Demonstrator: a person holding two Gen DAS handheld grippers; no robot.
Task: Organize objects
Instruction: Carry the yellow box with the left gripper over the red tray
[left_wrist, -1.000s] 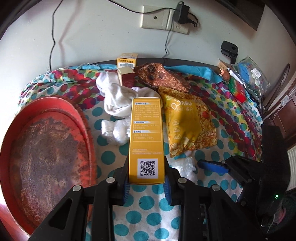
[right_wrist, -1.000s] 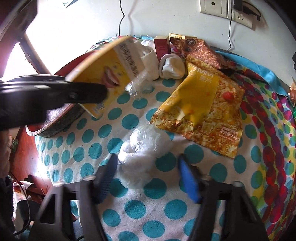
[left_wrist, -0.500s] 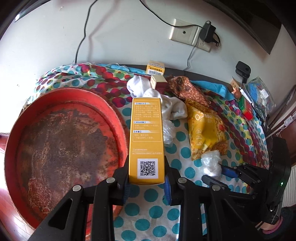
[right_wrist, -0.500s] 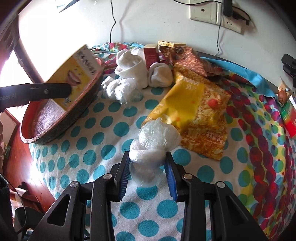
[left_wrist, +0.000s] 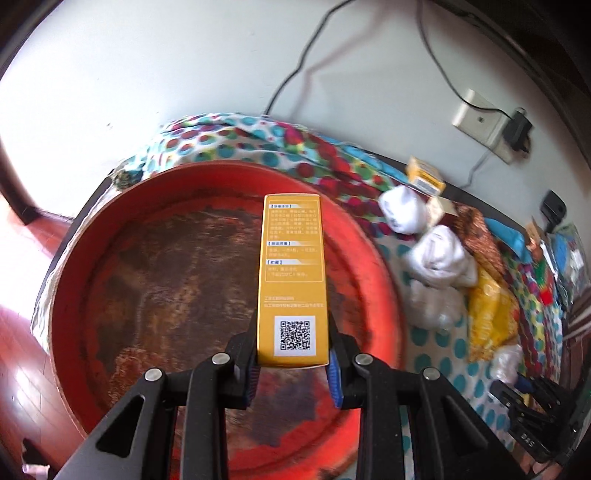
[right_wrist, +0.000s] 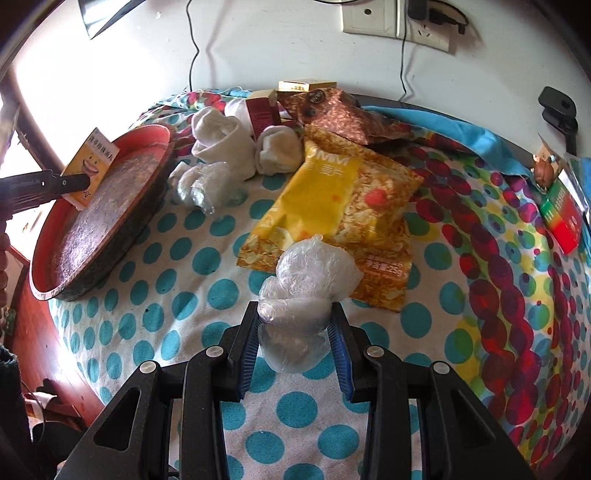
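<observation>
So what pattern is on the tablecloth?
White cloth with teal polka dots, multicoloured toward the edges; clearest from the right wrist.

A: What's in my left gripper (left_wrist: 293, 369)?
B: A matt yellow cardboard box (left_wrist: 291, 280), above the rusty, rough red tray (left_wrist: 373, 266).
A: And my right gripper (right_wrist: 294, 350)?
B: A crinkly clear plastic bag (right_wrist: 303, 291); ahead, a glossy foil snack packet (right_wrist: 332, 206) on dotted cloth (right_wrist: 177, 302).

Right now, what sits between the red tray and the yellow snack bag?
In the right wrist view, white rolled socks and a crumpled clear plastic bag lie between the red tray and the yellow snack bag, on the dotted cloth.
</observation>
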